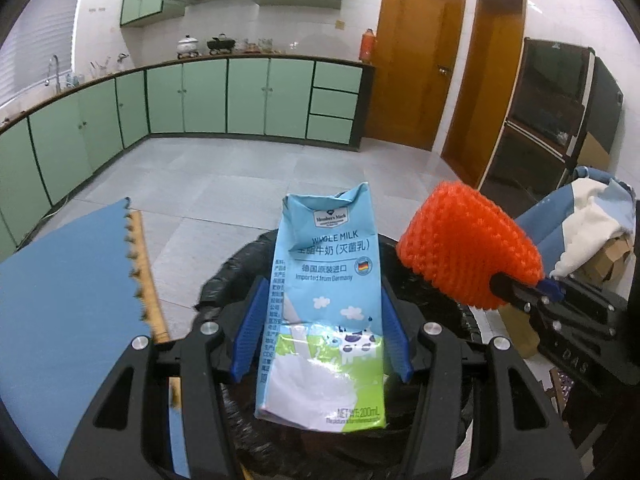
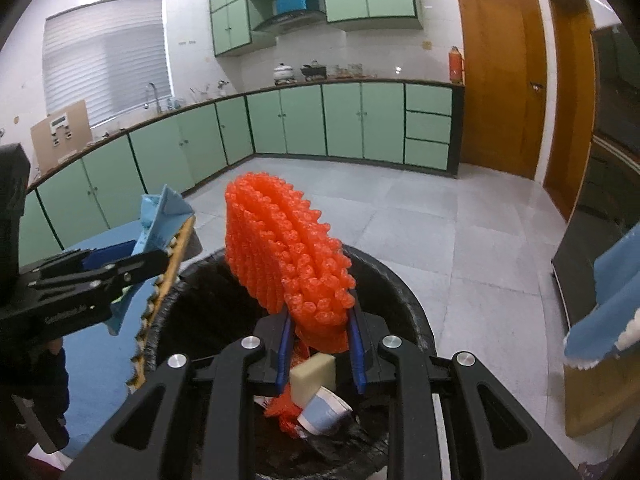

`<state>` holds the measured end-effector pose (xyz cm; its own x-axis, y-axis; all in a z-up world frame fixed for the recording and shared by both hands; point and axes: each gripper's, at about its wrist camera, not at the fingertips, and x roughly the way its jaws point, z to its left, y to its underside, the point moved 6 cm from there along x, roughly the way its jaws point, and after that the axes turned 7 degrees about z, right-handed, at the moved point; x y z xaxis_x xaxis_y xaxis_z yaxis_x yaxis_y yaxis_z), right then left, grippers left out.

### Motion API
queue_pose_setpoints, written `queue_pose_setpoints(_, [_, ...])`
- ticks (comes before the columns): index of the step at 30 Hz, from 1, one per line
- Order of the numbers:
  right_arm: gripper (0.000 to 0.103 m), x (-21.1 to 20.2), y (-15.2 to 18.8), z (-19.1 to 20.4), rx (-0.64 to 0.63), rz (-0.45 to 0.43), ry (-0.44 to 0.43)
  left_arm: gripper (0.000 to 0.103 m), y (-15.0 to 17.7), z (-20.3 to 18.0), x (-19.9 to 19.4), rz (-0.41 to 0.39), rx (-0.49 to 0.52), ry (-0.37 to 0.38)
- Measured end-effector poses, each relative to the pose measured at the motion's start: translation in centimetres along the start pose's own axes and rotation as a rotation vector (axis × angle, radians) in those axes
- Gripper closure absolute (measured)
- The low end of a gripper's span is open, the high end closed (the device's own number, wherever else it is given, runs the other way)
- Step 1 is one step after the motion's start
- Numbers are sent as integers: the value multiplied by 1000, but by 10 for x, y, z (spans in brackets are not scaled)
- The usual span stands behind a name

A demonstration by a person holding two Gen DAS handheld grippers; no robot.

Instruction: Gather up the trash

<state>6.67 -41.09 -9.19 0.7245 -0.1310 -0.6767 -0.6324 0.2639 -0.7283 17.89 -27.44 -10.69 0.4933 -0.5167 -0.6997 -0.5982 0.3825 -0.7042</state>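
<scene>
Fingers clamp milk carton; right fingers pinch foam net.

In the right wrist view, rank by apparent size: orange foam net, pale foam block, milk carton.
1. orange foam net, largest
2. milk carton, though mostly hidden edge-on behind the left gripper
3. pale foam block, smallest

Glossy printed milk carton; knobbly orange foam net.

I count one milk carton, one orange foam net, one bin lined in black. Inside it: one pale foam block, one crumpled carton. Two wooden doors.
</scene>
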Motion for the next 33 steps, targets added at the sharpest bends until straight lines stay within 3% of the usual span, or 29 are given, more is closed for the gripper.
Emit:
queue_pose_setpoints(7, [79, 24, 20, -19, 33, 65, 22, 51, 5, -8, 45, 68, 22, -34])
queue_pose_setpoints(16, [78, 70, 17, -19, 46, 127, 28, 50, 3, -5, 80, 164, 32, -57])
queue_pose_setpoints(18, [68, 82, 16, -18, 40, 145, 32, 35, 4, -4, 85, 179, 34, -58])
queue_pose_setpoints(19, [63, 88, 15, -18, 40, 157, 35, 32, 3, -3, 85, 180, 33, -57])
queue_pose_setpoints(24, [34, 94, 14, -17, 33, 162, 58, 27, -2, 5, 75, 164, 20, -45])
queue_pose_setpoints(25, [18, 92, 14, -18, 35, 157, 67, 27, -4, 7, 72, 157, 17, -43])
queue_pose_setpoints(27, [7, 86, 15, -19, 40, 139, 92, 25, -6, 13, 62, 146, 12, -49])
queue_pose_setpoints(33, [6, 65, 17, -20, 83, 125, 51, 17, -8, 26, 26, 98, -14, -50])
